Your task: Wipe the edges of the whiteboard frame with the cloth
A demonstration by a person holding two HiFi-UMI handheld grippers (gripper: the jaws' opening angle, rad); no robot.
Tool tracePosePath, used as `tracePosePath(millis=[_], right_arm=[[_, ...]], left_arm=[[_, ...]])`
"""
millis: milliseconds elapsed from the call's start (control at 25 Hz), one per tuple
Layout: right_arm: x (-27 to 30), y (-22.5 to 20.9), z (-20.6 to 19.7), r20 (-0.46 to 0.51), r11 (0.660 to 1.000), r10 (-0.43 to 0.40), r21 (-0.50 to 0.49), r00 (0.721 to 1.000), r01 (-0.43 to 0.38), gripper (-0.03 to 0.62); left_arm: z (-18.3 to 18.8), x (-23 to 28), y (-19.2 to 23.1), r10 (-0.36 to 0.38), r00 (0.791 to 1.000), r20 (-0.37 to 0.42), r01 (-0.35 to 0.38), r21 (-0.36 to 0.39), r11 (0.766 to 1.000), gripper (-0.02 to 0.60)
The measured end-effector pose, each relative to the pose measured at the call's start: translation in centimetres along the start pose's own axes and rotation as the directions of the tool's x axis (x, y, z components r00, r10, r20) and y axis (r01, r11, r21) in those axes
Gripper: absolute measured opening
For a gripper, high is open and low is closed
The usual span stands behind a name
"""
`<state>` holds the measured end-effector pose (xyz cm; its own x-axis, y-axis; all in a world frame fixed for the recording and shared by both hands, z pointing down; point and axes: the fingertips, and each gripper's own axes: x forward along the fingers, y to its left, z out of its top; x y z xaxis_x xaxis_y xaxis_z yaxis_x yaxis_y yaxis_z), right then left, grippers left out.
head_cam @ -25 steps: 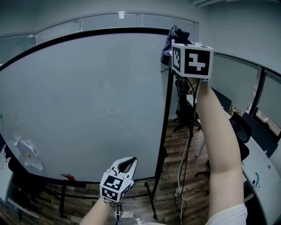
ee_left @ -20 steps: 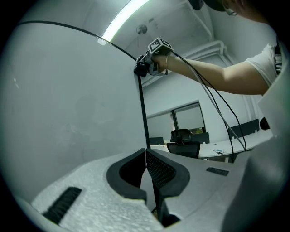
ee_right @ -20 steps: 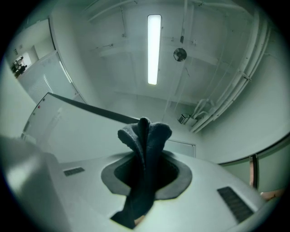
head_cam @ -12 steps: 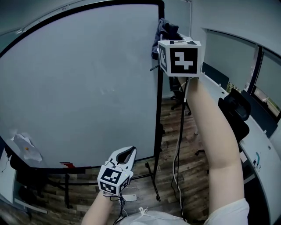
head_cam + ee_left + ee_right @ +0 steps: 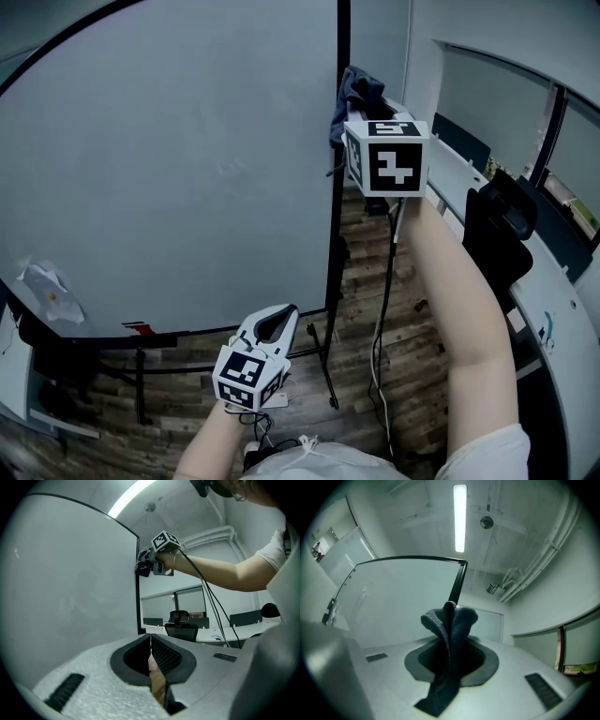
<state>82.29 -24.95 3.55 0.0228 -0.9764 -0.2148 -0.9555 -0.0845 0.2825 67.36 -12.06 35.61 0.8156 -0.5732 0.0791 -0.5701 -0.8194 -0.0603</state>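
The whiteboard (image 5: 169,169) has a thin black frame. Its right vertical edge (image 5: 339,141) runs down the middle of the head view. My right gripper (image 5: 352,120) is raised beside that edge, shut on a dark blue cloth (image 5: 357,92) that bunches out of the jaws against the frame. In the right gripper view the cloth (image 5: 450,625) stands up between the jaws of that gripper (image 5: 450,654), with the frame edge (image 5: 457,585) just behind it. My left gripper (image 5: 274,324) hangs low near the board's bottom, shut (image 5: 151,658) and holding nothing. From there the cloth (image 5: 142,568) shows at the frame edge (image 5: 138,602).
The board's stand legs (image 5: 323,375) rest on the wood floor. A cable (image 5: 384,309) hangs from my right gripper. A black office chair (image 5: 502,225) and a white desk (image 5: 553,309) are at the right. A crumpled white scrap (image 5: 47,291) and a red marker (image 5: 139,328) sit at the board's lower left.
My right gripper with the cloth has come down from the board's top right corner along the right frame edge. The left gripper has stayed low and shut.
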Motion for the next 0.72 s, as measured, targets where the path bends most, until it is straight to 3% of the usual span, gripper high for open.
tracePosePath(millis=[720], right_arm=[[-4.3, 4.7, -17.5, -0.154, 0.999, 0.008, 0.053, 0.988, 0.0, 0.069]], left_arm=[[-4.9, 2.1, -0.5, -0.005, 0.999, -0.045, 0.001, -0.084, 0.996, 0.018]])
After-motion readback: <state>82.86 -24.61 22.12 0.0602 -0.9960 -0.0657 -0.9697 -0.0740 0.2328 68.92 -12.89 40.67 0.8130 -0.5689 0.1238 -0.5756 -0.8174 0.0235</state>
